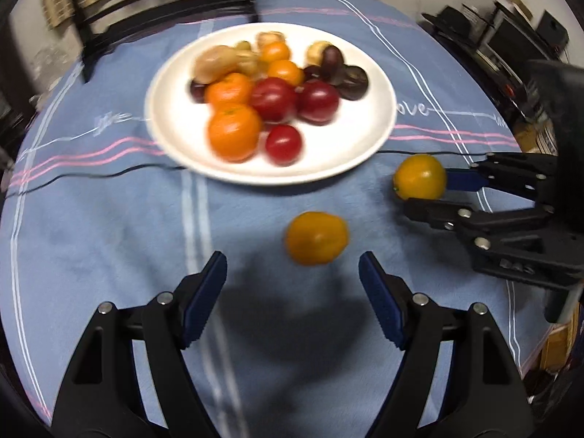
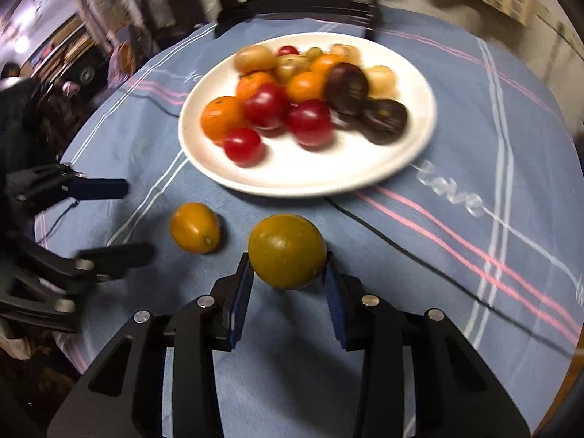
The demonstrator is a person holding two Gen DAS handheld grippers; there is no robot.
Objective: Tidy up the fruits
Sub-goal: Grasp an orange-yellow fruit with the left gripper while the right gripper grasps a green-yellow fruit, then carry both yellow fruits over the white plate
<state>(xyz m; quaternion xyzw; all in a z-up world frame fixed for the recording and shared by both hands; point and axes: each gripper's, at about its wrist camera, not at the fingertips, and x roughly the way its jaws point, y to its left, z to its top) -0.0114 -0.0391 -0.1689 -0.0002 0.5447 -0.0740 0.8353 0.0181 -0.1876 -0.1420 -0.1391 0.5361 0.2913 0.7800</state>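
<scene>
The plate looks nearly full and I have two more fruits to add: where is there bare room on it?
The white plate is bare along its near rim, in front of the red fruits, and at its left edge. The middle and far half are crowded.

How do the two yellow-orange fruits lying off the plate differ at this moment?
The rounder fruit sits between the right gripper fingers; the egg-shaped fruit lies free ahead of the open left gripper. The rounder one looks greener and duller, the other brighter orange. Both rest on the blue tablecloth, off the plate.
</scene>
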